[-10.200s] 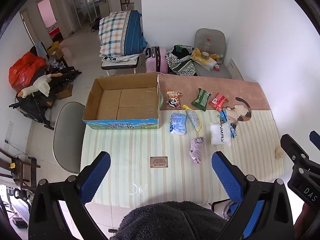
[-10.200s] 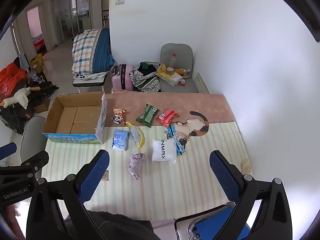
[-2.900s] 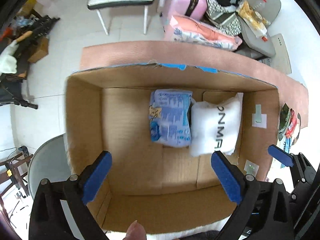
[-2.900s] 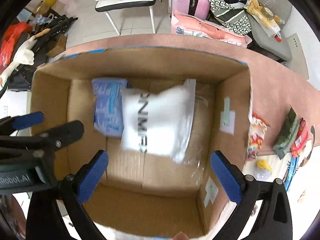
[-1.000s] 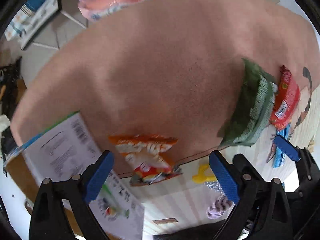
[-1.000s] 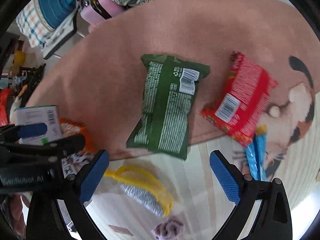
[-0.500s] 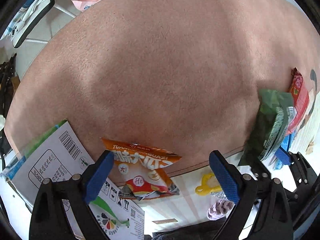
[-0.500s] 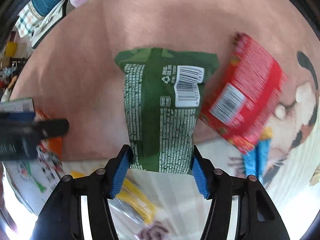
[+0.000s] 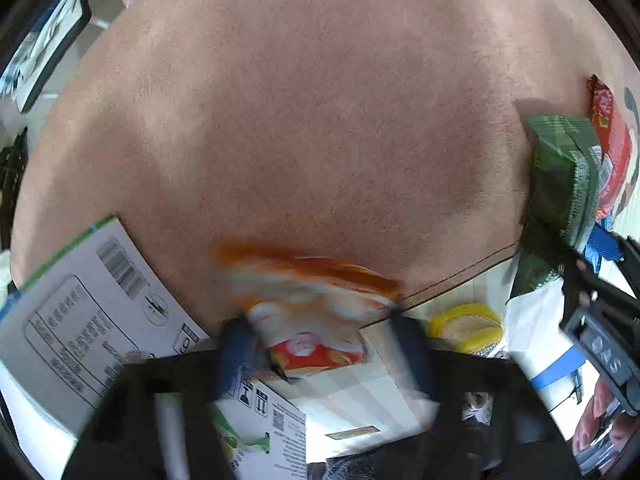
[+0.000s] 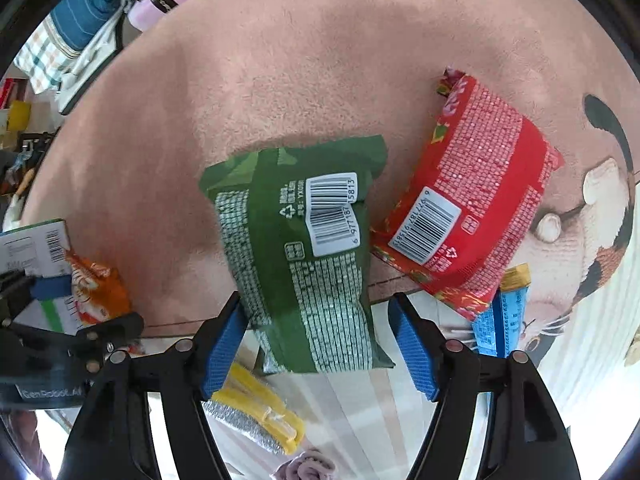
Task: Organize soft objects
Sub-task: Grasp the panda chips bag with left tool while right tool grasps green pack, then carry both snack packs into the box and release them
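An orange snack packet [image 9: 316, 300] lies at the edge of the pink mat [image 9: 320, 120], beside the cardboard box [image 9: 72, 312]. My left gripper [image 9: 320, 354] is blurred. Its jaws are closing, and the blue pads meet the packet's lower end on both sides. In the right wrist view a green snack packet [image 10: 304, 248] lies barcode up. My right gripper [image 10: 320, 336] straddles its near end, jaws still closing, pads against its sides. The green packet [image 9: 560, 176] also shows at the right of the left wrist view.
A red snack packet [image 10: 480, 208] lies just right of the green one, over blue stick packets [image 10: 500, 312]. A yellow-rimmed scrubber [image 10: 252, 412] and a purple cloth [image 10: 304, 468] lie on the striped cloth below. Chairs and bags stand beyond the table's far edge.
Both grippers sank toward the table. The left jaws went from wide apart to closed on the orange packet. The right jaws closed around the green packet and tightened a little.
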The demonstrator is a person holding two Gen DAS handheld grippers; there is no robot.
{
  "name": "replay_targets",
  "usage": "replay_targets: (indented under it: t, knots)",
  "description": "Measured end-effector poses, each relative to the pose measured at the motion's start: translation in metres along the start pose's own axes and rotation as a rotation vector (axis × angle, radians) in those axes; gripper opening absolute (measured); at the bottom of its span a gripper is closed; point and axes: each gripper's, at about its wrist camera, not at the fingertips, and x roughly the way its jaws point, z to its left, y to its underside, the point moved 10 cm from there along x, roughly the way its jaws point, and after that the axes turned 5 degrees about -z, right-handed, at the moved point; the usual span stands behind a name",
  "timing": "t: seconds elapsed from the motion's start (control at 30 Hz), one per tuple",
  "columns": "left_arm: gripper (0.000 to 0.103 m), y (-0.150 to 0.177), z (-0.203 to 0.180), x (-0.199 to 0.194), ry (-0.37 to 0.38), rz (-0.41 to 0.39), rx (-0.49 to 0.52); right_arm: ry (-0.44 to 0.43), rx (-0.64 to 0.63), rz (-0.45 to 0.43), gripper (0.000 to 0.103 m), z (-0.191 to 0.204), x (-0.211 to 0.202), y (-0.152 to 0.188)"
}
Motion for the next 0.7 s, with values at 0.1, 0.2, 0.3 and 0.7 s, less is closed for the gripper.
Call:
replay_targets:
  t: [0.1, 0.2, 0.3, 0.7]
  knots:
    - [0.036, 0.006, -0.006, 0.003, -0.001, -0.037, -0.018, 0.019, 0.008, -0.004, 0.045, 0.006, 0.003, -0.003]
    - [0.035, 0.015, -0.011, -0.003, 0.01, -0.088, -0.041, 0.021, 0.002, -0.024, 0.039, 0.008, -0.003, 0.001]
    - [0.035, 0.032, -0.011, -0.019, 0.047, -0.149, -0.064, 0.001, -0.005, -0.051, 0.038, 0.015, -0.017, 0.01]
    - [0.035, 0.143, 0.075, -0.141, 0.159, -0.477, -0.221, -0.216, -0.167, -0.223, 0.037, 0.145, -0.14, 0.077]
